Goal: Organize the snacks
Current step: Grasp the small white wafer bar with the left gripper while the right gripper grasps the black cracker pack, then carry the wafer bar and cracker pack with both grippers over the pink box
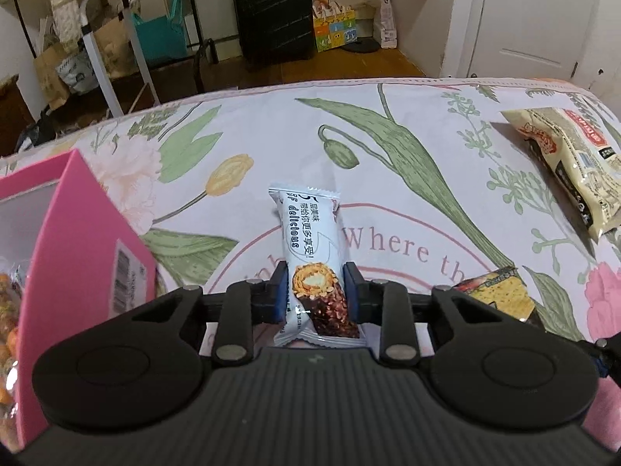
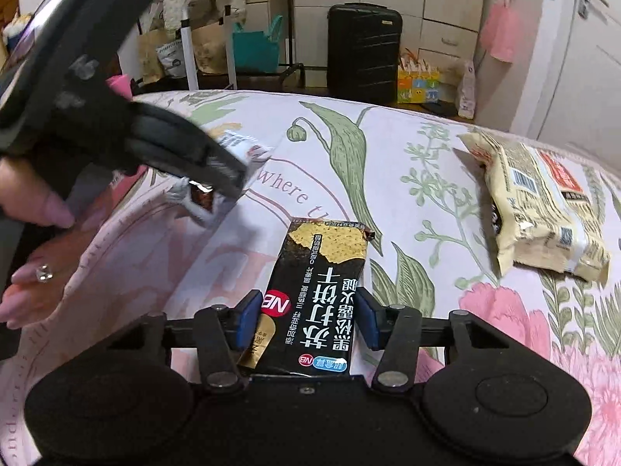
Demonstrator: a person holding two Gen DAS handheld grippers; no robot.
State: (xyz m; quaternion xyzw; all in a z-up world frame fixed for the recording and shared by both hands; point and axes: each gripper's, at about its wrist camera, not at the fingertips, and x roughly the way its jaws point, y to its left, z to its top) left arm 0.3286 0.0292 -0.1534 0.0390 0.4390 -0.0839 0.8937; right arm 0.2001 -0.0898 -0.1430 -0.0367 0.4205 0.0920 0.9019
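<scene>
A bed (image 1: 388, 178) is covered by a white sheet printed with green leaves, pink and yellow flowers and the words "Where th"; beyond it a wooden floor, a black suitcase (image 1: 271, 11), a white door (image 1: 543, 19), white drawers, a folding table and several bags are seen. An open pink box (image 1: 77, 233) with a barcode label stands on the sheet, left of the white bar (image 1: 312, 260), with wrapped snacks visible inside. The left gripper (image 1: 313, 291) is clamped on the white bar, its blue pads pressed against both sides of the wrapper; the bar sticks out forward past the jaws. "delicious" and Chinese characters are printed on it, above a picture of a chocolate-coated nut roll. The black pack (image 2: 314, 299) lies between the jaws of the right gripper (image 2: 308, 318), just right of the white bar; the pads are touching or nearly touching its edges, and a firm clamp cannot be told. A red "NB" logo, large white Chinese characters and a cracker picture are carried by it. A beige bag (image 2: 543, 213) with a barcode lies well right of the black pack. A hand (image 2: 35, 233) with a ring is seen at the left gripper's handle.
</scene>
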